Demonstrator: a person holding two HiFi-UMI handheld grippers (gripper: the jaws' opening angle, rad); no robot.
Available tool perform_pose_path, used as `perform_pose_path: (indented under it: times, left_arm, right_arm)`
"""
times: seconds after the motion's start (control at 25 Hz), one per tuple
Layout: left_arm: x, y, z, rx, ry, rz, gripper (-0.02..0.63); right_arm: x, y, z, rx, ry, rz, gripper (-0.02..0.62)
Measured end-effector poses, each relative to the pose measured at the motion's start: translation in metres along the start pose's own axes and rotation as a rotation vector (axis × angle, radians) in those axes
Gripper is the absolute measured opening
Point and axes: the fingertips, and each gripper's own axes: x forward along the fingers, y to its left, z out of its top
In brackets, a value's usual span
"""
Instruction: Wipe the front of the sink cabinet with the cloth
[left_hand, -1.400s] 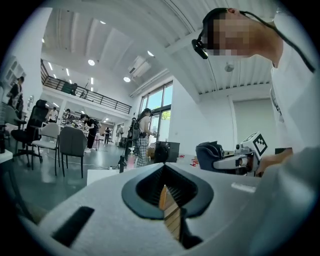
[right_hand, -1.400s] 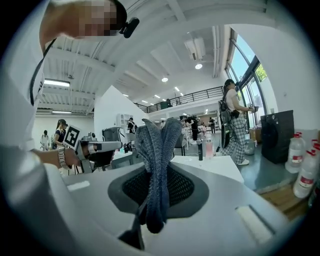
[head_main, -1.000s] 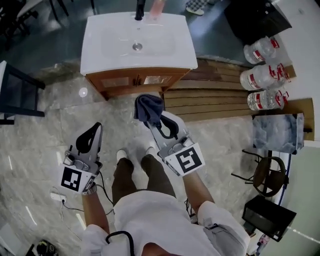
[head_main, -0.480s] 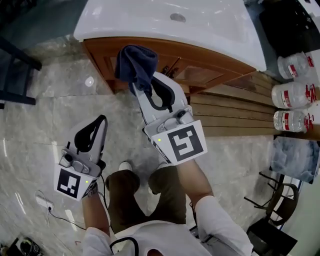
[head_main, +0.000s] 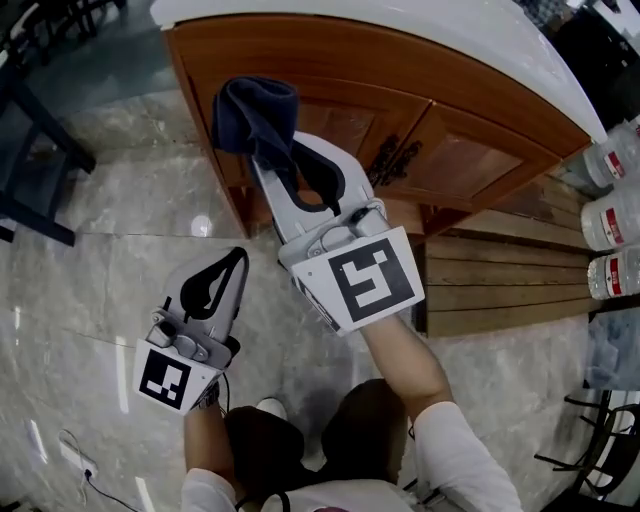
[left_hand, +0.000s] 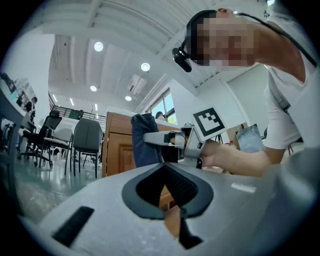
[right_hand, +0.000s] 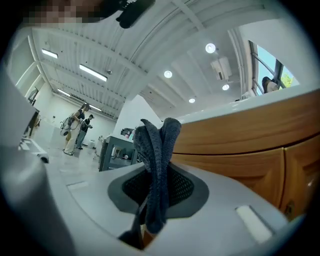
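Before sink cabinet (head_main: 460, 160): right claw (head_main: 268, 155) clamped on cloth (head_main: 255, 108); left claw (head_main: 238, 256) together, empty; bottles (head_main: 614, 216) rightward.

Water bottles (head_main: 615, 218), wooden slatted platform (head_main: 500, 280), grey chairs (left_hand: 87, 136), marble floor (head_main: 100, 300)

The white sink top (head_main: 470, 40) runs off the head view's upper edge. Clear plastic bottles with red labels (head_main: 618, 222) are cut by the right edge. The dark blue cloth (head_main: 257, 115) covers part of the brown wooden cabinet front (head_main: 470, 165); whether they touch cannot be told.
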Motion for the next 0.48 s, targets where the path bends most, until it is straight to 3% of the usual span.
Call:
perform_pose_path:
  times: [0.48]
  left_arm:
    - [-0.037, -0.004, -0.005, 0.012, -0.019, 0.023, 0.000]
  right_arm:
    - [0.049, 0.040, 0.032, -0.067, -0.059, 0.022, 0.064]
